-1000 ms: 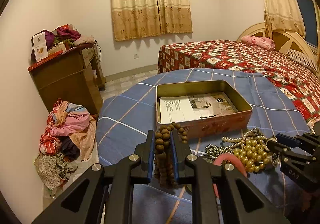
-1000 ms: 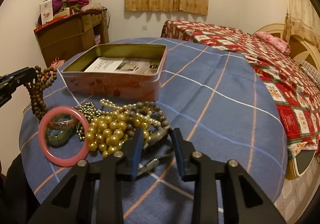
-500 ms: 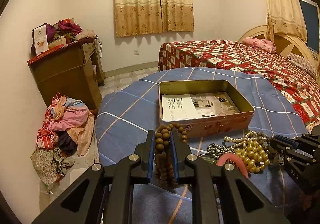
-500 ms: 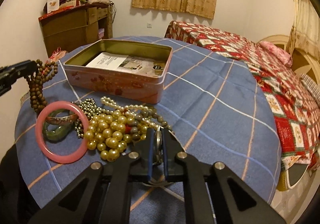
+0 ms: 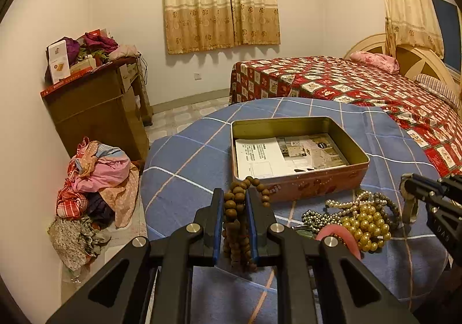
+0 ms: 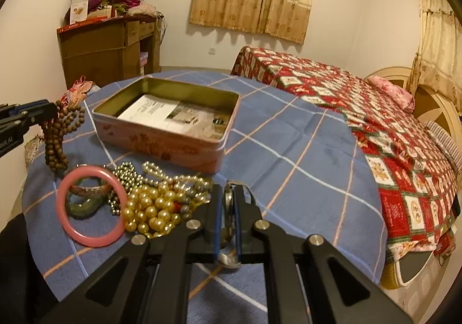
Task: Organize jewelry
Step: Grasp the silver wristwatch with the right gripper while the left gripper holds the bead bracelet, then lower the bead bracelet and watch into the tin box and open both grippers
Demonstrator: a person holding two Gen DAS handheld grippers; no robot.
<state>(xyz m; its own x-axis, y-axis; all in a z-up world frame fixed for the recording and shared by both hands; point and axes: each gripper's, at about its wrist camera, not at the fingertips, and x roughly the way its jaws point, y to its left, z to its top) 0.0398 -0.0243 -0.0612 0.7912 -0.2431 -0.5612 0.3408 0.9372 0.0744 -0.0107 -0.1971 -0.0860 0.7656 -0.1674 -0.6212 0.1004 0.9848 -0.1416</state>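
My left gripper (image 5: 234, 202) is shut on a brown wooden bead bracelet (image 5: 236, 220), held above the table near the front left corner of the pink tin box (image 5: 317, 183); the beads also show in the right wrist view (image 6: 59, 133). My right gripper (image 6: 228, 196) is shut on a silver metal watch (image 6: 228, 205), lifted just right of the jewelry pile. The pile holds gold pearls (image 6: 150, 211), a white pearl strand (image 6: 161, 172), a pink bangle (image 6: 86, 205) and a green bangle (image 6: 83, 205). The open tin (image 6: 161, 147) holds a paper leaflet (image 6: 161, 114).
The round table has a blue checked cloth (image 6: 288, 156). A bed with a red patterned cover (image 6: 375, 110) stands to the right. A wooden dresser (image 5: 98, 110) and a heap of clothes (image 5: 95, 179) on the floor lie to the left.
My right gripper closed on the silver watch and lifted it off the cloth. My left gripper rose a little, still holding the wooden beads.
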